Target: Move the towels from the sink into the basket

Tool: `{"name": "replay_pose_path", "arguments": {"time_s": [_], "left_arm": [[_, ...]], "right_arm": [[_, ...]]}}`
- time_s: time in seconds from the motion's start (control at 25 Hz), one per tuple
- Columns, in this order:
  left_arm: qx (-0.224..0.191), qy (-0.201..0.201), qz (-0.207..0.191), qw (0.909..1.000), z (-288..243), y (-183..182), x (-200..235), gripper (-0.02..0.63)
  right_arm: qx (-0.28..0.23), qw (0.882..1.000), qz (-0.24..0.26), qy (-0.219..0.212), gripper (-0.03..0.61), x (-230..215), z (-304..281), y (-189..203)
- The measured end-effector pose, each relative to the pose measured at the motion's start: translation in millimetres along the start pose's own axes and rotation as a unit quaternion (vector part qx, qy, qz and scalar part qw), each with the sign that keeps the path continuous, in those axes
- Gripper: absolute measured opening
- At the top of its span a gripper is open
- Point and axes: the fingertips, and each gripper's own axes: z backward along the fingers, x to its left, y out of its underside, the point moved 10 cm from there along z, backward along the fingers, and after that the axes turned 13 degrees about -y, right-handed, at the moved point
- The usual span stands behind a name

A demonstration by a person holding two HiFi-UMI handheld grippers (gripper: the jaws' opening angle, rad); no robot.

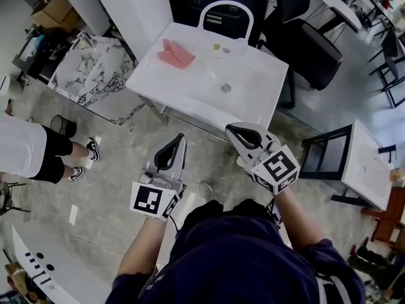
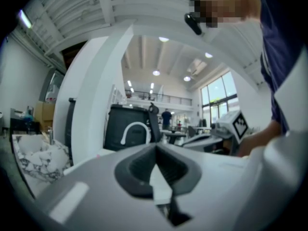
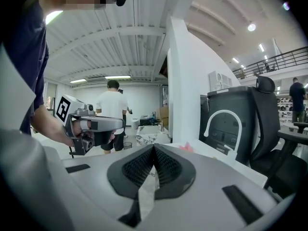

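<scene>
Pink towel inside white sink

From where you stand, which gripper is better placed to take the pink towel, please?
Probably left: the pink towel lies at the sink's left side, ahead of the left gripper; the right gripper faces the drain.

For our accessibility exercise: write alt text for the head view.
A person holds a shut, empty left gripper and right gripper short of a white sink, where a pink towel lies near an arched white faucet.
</scene>
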Motion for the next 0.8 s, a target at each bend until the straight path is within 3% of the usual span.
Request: {"name": "replay_pose_path", "arguments": {"time_s": [0.52,0.8], "left_arm": [[0.001,-0.046,0.006,0.9989,-7,0,77,0.003],[0.010,-0.057,0.000,0.9983,-42,0,104,0.003]], "right_arm": [[-0.006,0.999,0.014,-0.034,0.008,-26,-88,-25],[-0.019,0.999,0.009,-0.049,0.008,-64,-124,-29]]}}
